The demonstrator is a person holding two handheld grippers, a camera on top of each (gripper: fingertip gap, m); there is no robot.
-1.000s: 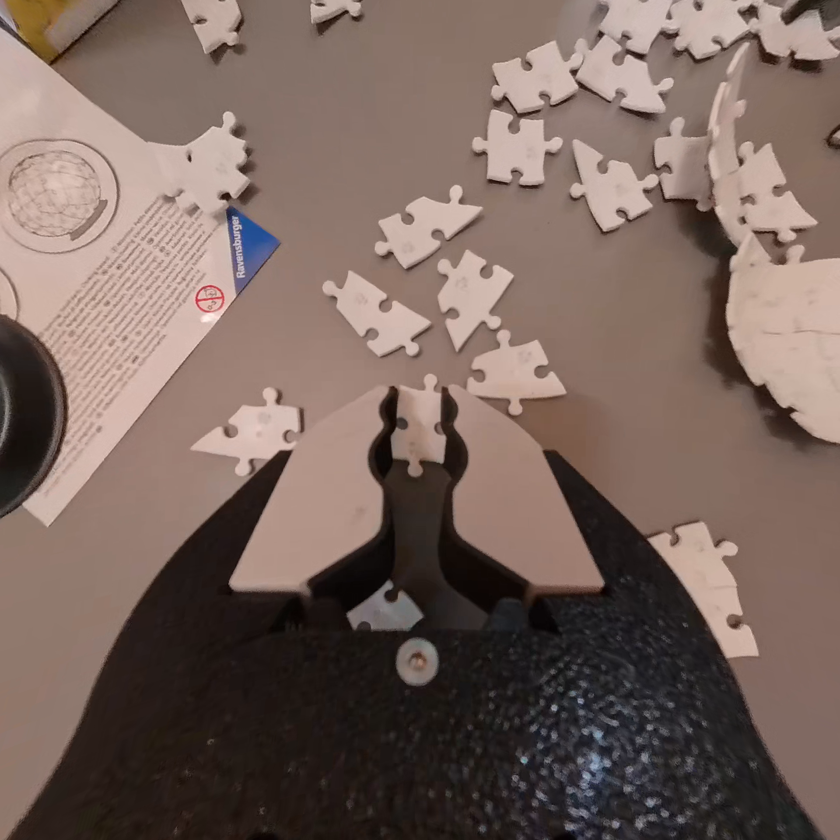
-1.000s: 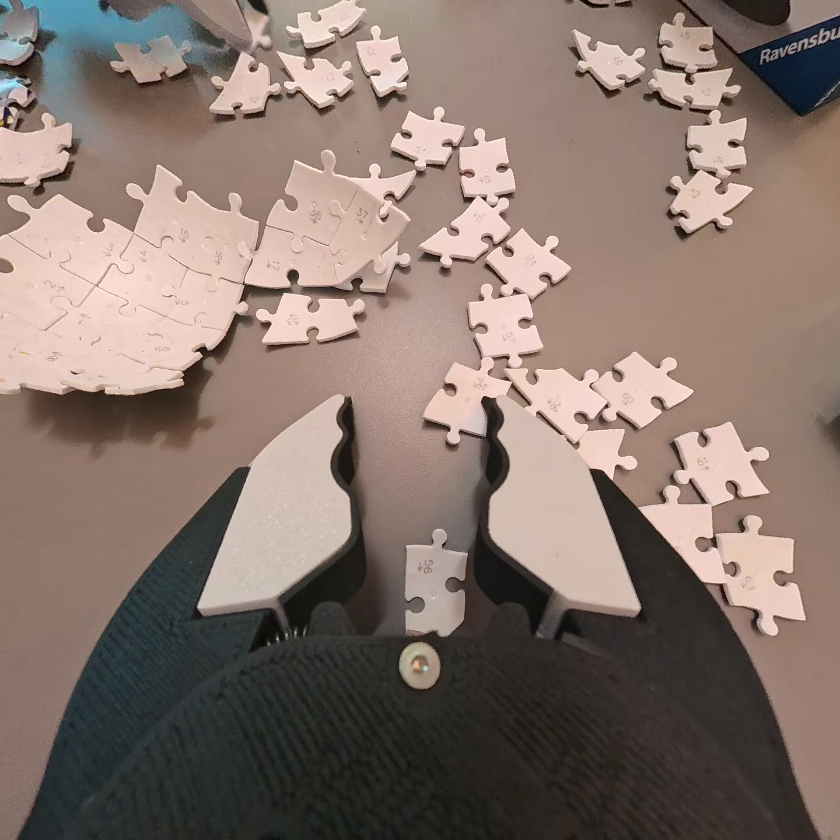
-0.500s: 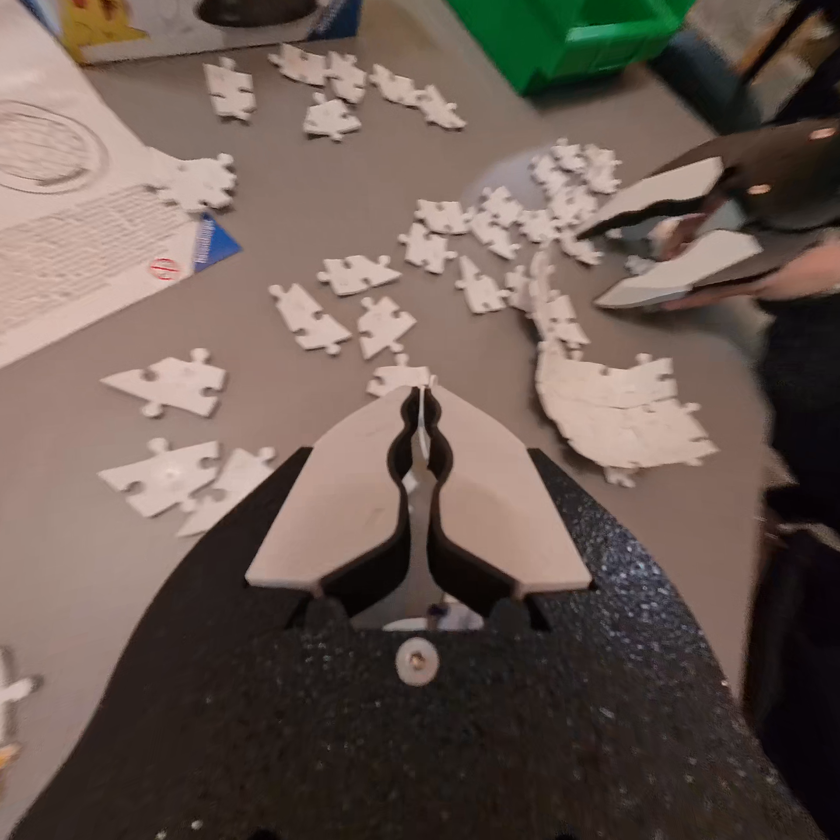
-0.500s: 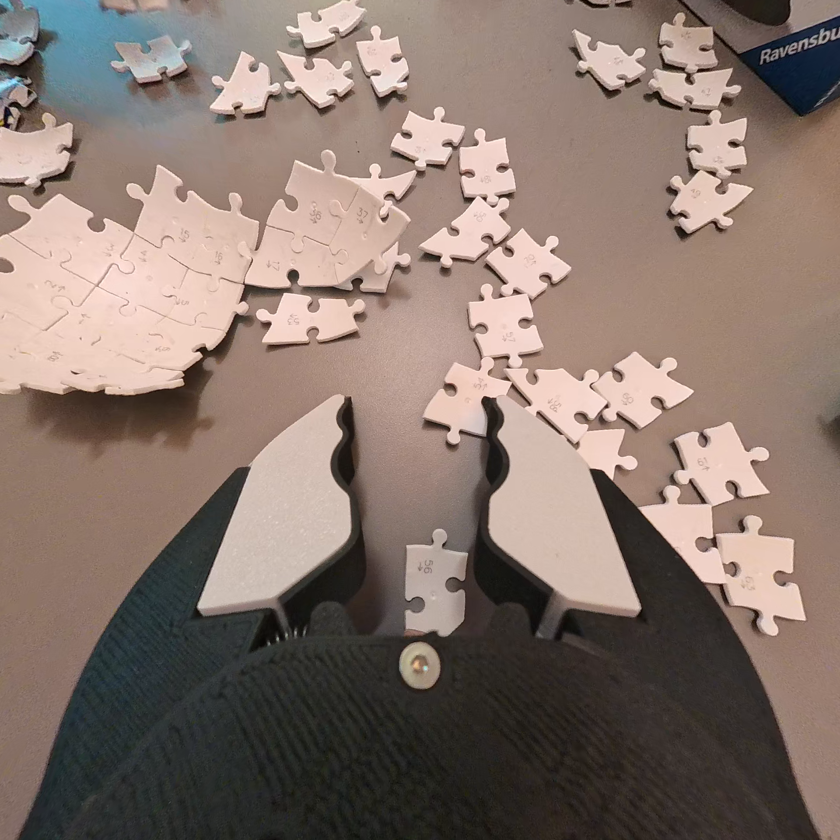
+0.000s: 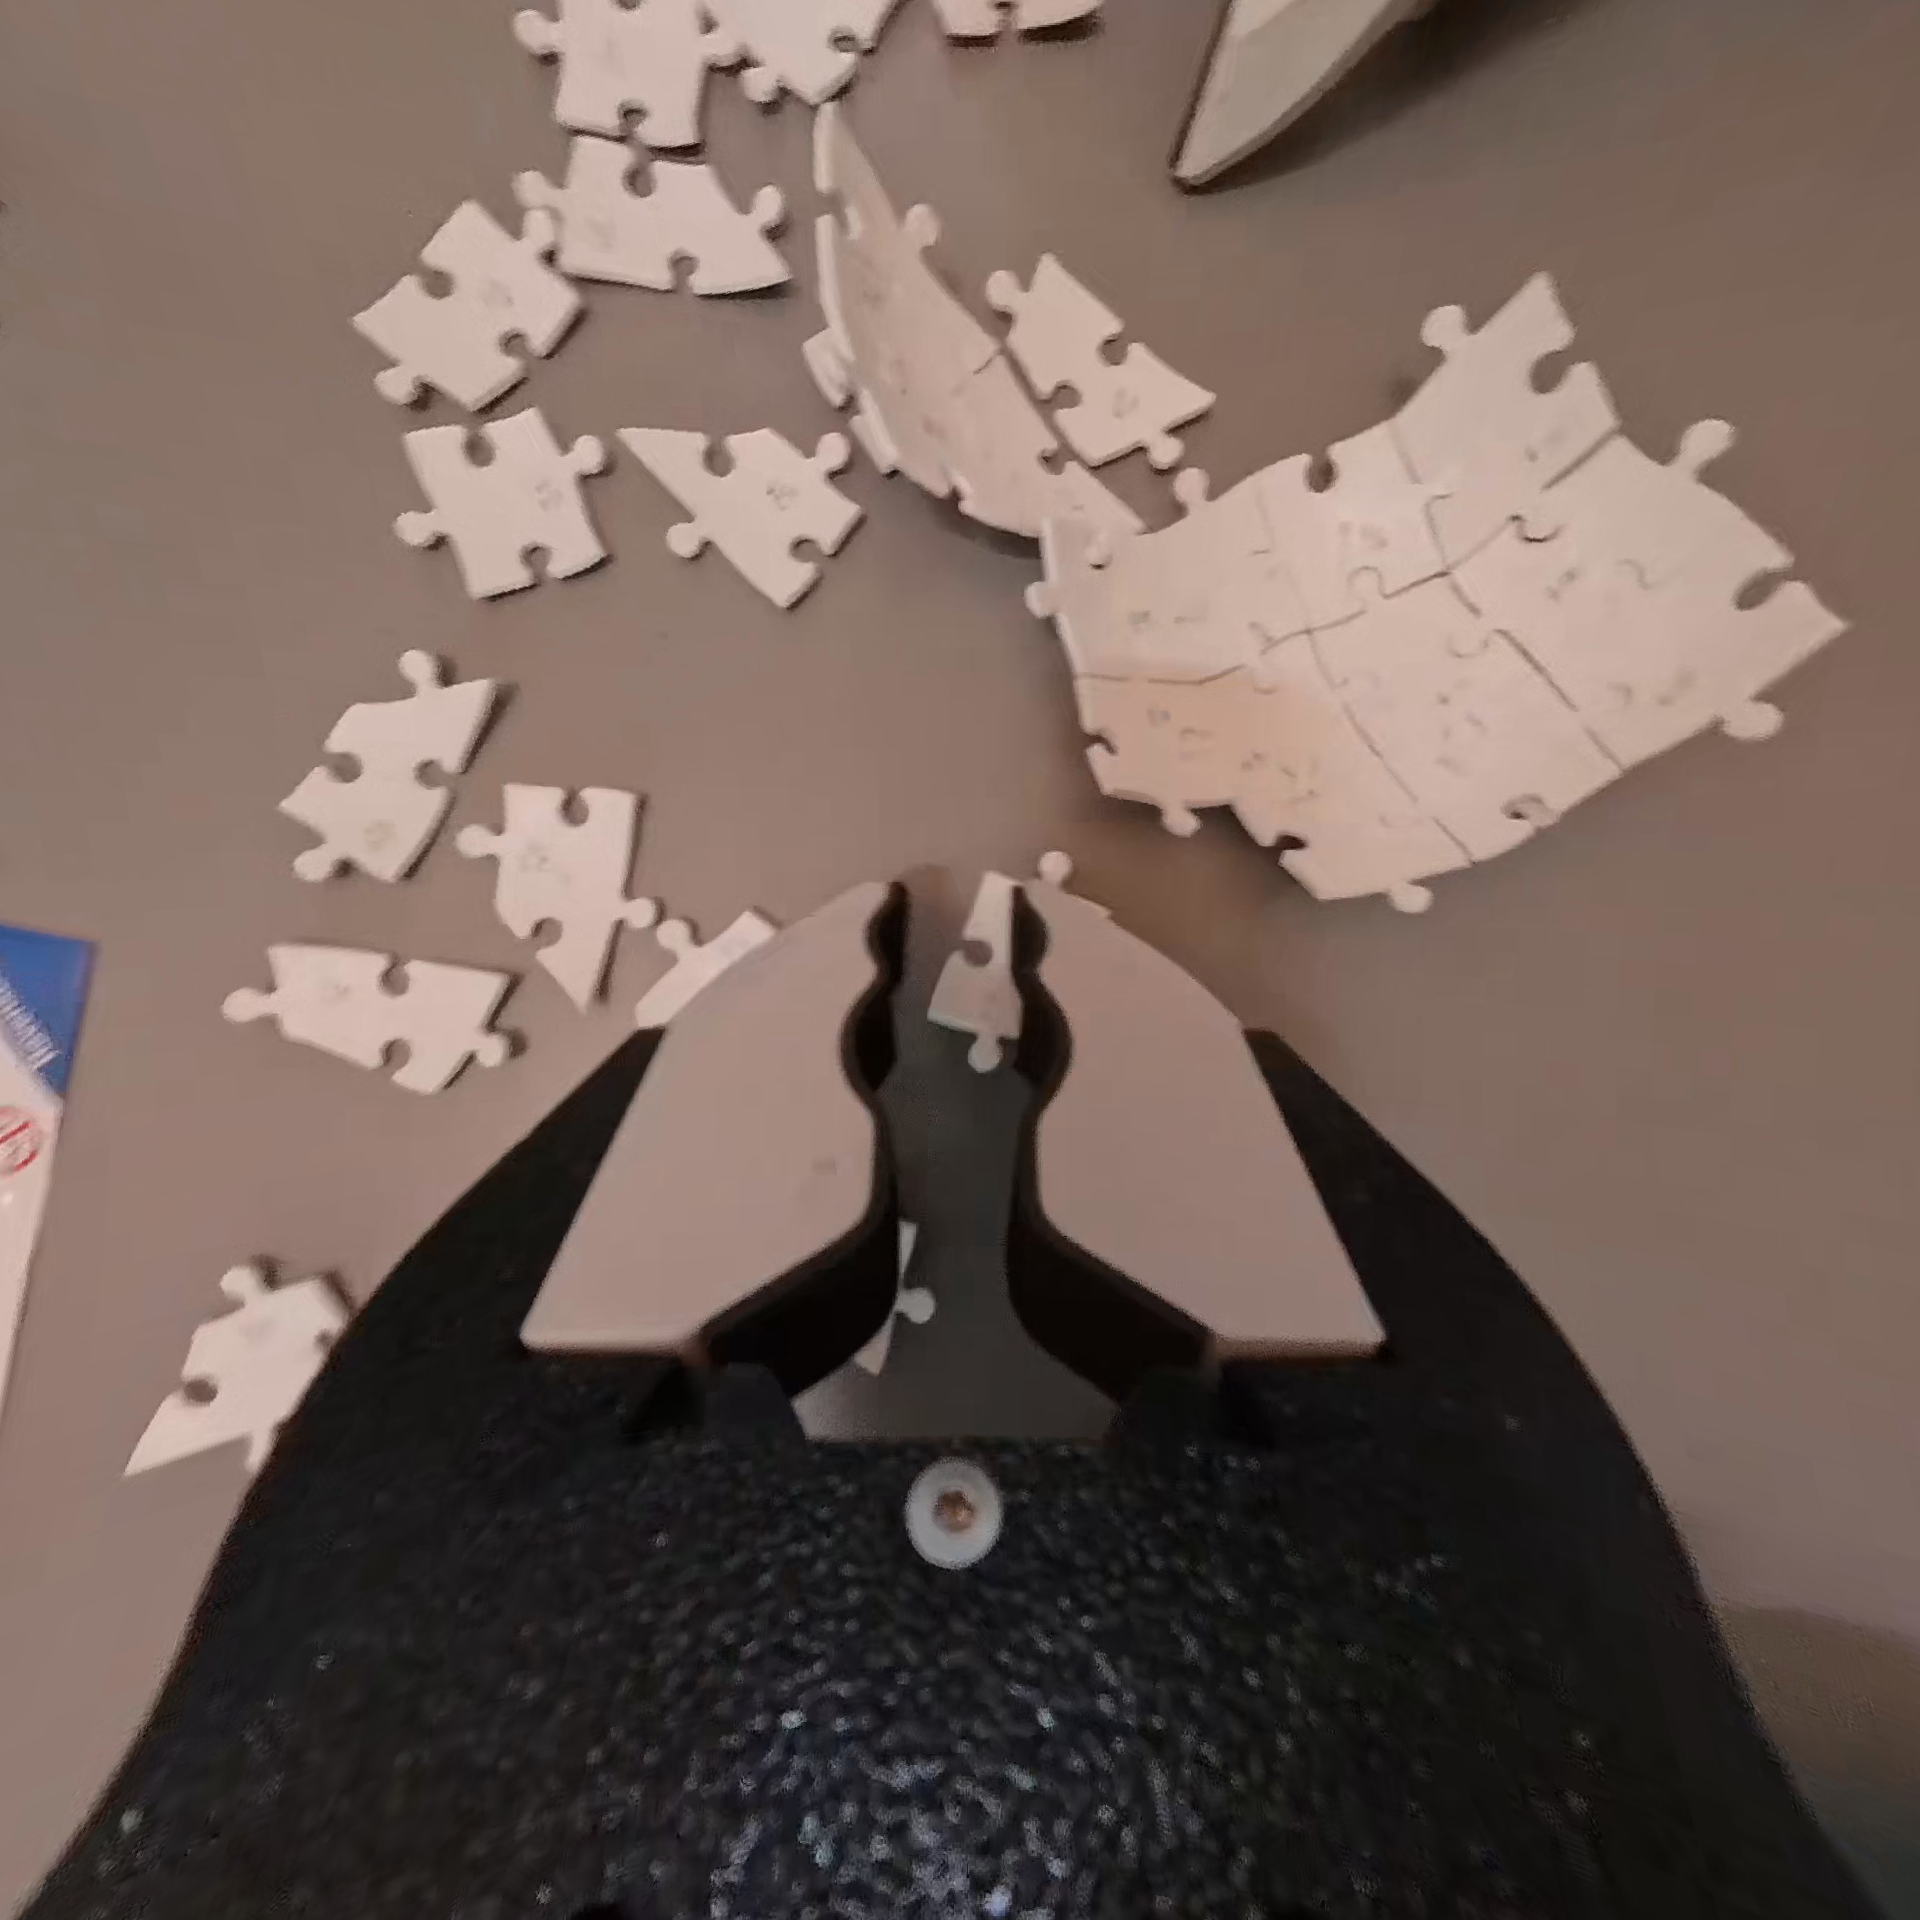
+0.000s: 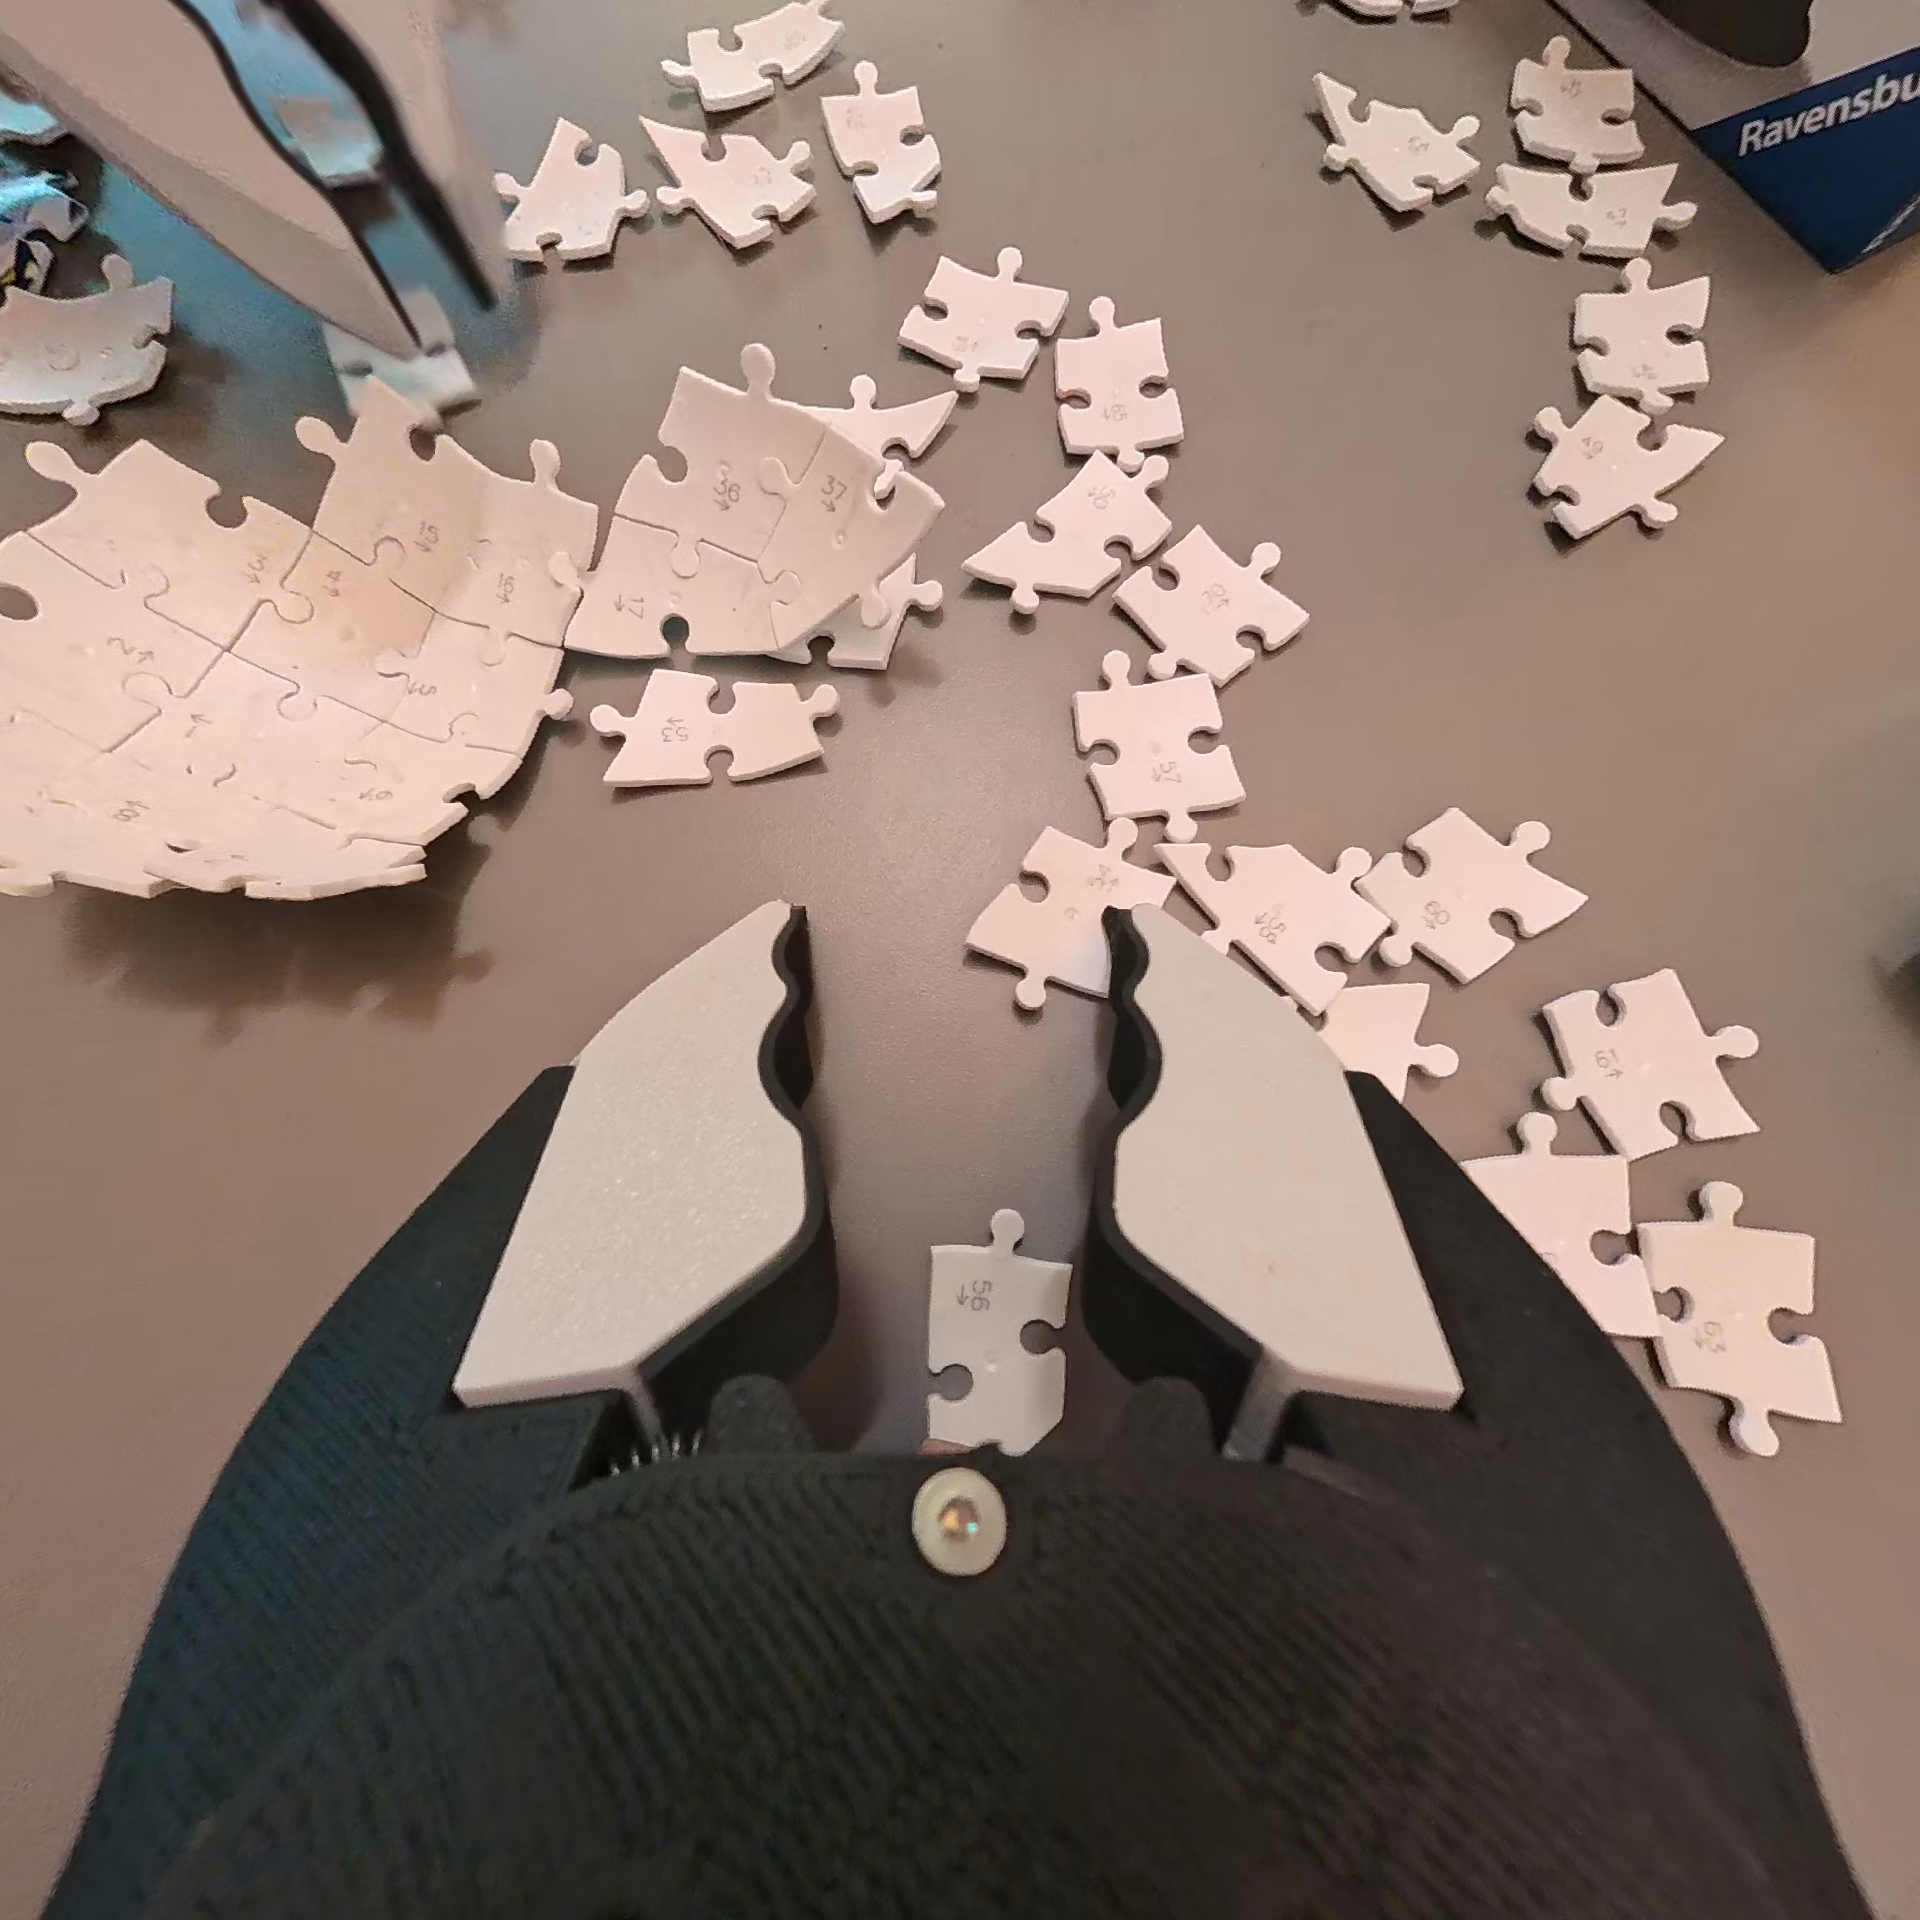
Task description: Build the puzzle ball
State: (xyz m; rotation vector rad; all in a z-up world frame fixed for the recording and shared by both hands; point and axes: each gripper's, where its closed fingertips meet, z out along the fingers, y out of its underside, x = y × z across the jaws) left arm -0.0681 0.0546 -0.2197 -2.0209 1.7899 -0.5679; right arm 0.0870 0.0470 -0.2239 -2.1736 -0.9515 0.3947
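Note:
My left gripper [image 5: 958, 899] hovers just left of the big curved assembled section [image 5: 1455, 644]. Its jaws stand a little apart. A white puzzle piece [image 5: 982, 977] sits tilted between them against the right finger, with a gap to the left finger. A smaller assembled strip [image 5: 914, 364] stands on edge beyond. My right gripper [image 6: 956, 920] is open and empty, low over the table, with a loose piece [image 6: 997, 1340] lying between its finger bases. The big section [image 6: 260, 665] and the smaller one [image 6: 748, 540] lie ahead to its left. The left gripper [image 6: 312, 156] shows at the top left.
Many loose white pieces lie on the grey table [image 5: 1558, 1143], left of my left gripper [image 5: 488, 499] and ahead right of my right gripper [image 6: 1153, 758]. A blue box corner [image 6: 1808, 135] is far right. An instruction sheet [image 5: 31, 1039] lies at the left edge. My hands' fingertips stand some 15 cm from each other.
My left gripper closed on the piece, lifted it and swung right to the big assembled section. Its jaws are now wider apart than half a second ago. The right gripper has not moved.

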